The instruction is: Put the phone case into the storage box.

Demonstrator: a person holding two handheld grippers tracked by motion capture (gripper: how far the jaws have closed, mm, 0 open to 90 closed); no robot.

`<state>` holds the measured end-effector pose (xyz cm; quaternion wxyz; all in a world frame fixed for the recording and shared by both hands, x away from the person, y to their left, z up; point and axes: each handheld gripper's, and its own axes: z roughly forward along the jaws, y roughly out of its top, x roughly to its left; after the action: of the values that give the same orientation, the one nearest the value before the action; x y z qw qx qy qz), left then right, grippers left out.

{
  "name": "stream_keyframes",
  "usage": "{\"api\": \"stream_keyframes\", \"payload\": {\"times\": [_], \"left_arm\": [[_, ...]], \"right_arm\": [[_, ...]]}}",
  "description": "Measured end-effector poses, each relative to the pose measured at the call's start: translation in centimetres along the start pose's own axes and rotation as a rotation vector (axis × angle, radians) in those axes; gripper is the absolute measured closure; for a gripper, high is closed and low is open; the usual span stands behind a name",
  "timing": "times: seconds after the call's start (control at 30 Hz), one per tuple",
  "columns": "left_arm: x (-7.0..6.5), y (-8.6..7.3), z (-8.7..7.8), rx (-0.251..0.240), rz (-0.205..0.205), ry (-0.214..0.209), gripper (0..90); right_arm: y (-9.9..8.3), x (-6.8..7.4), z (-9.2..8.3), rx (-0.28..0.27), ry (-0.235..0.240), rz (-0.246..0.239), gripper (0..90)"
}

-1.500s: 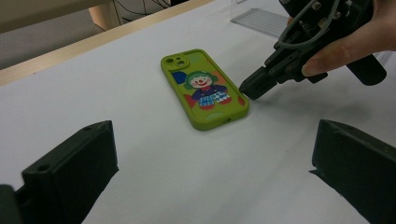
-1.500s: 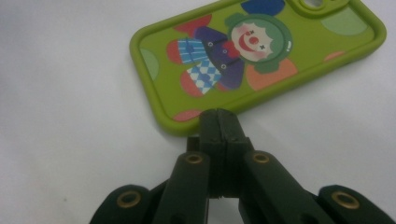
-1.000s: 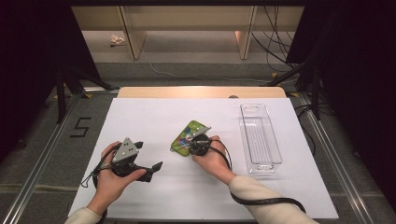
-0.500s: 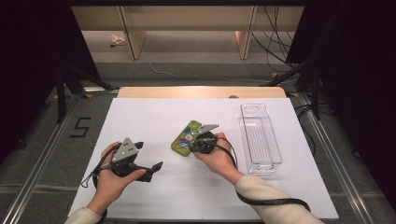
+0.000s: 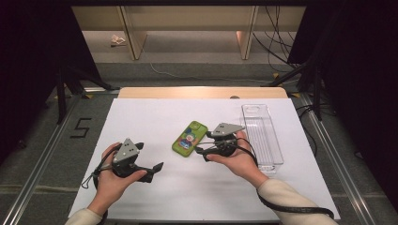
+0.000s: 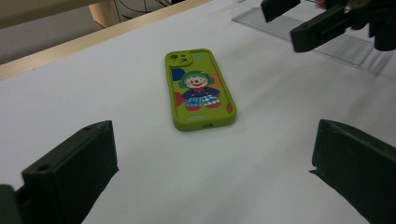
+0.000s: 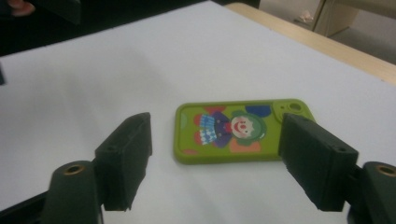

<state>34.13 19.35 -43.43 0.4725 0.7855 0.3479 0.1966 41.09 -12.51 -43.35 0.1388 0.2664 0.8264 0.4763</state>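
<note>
1. Two handheld grippers were over the white table top [image 5: 155,117], with a green phone case [image 5: 189,138] lying flat between them, clown picture facing up. I'll place everything off that case.
2. Right gripper [image 5: 201,151] sat just to the right of the case, jaws pointing left at it. Its jaws had just been opening, and they were spread apart with nothing between them. In the right gripper view the case [image 7: 238,130] lay a little beyond the jaw tips, apart from both, so it was let go, not held.
3. Left gripper [image 5: 158,166] was down and to the left of the case, well apart from it, also aimed its way. Jaws were wide open and empty. In the left gripper view the case [image 6: 199,89] lay out ahead on the table, camera end away from the lens.
4. Clear plastic tray [image 5: 264,136] sat to the right of the case, on the far side of the right gripper, long side running away from the person. It looked empty as far as I could tell.
5. Case wasn't touching the tray or either gripper, just resting on the table.
</note>
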Motion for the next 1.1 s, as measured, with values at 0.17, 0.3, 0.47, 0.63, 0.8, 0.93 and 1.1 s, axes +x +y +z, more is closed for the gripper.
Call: {"api": "stream_keyframes", "payload": {"times": [0.17,0.3,0.47,0.63,0.8,0.93,1.1], "left_arm": [[0.0,0.0,0.0,0.000,-0.001,0.004,0.0],[0.0,0.0,0.0,0.001,-0.002,0.005,0.0],[0.1,0.0,-0.1,0.002,-0.003,0.007,0.0],[0.1,0.0,-0.1,0.001,-0.003,0.006,0.0],[0.1,0.0,-0.1,0.002,-0.009,0.008,0.0],[0.1,0.0,-0.1,0.002,-0.008,0.009,0.0],[0.1,0.0,-0.1,0.005,-0.009,0.008,0.0]], "right_arm": [[-0.2,-0.3,-1.9,-0.045,0.026,-0.019,18.7],[-0.5,-0.6,-3.2,-0.076,0.040,-0.018,16.5],[-0.9,-0.8,-4.9,-0.099,0.039,-0.007,16.5],[-1.2,-0.9,-6.7,-0.128,0.026,0.001,16.3],[-1.5,-1.3,-8.0,-0.154,0.021,0.010,16.3],[-2.0,-1.5,-8.9,-0.160,0.011,0.012,16.4],[-2.6,-1.8,-10.0,-0.167,-0.002,0.024,16.3]]}}
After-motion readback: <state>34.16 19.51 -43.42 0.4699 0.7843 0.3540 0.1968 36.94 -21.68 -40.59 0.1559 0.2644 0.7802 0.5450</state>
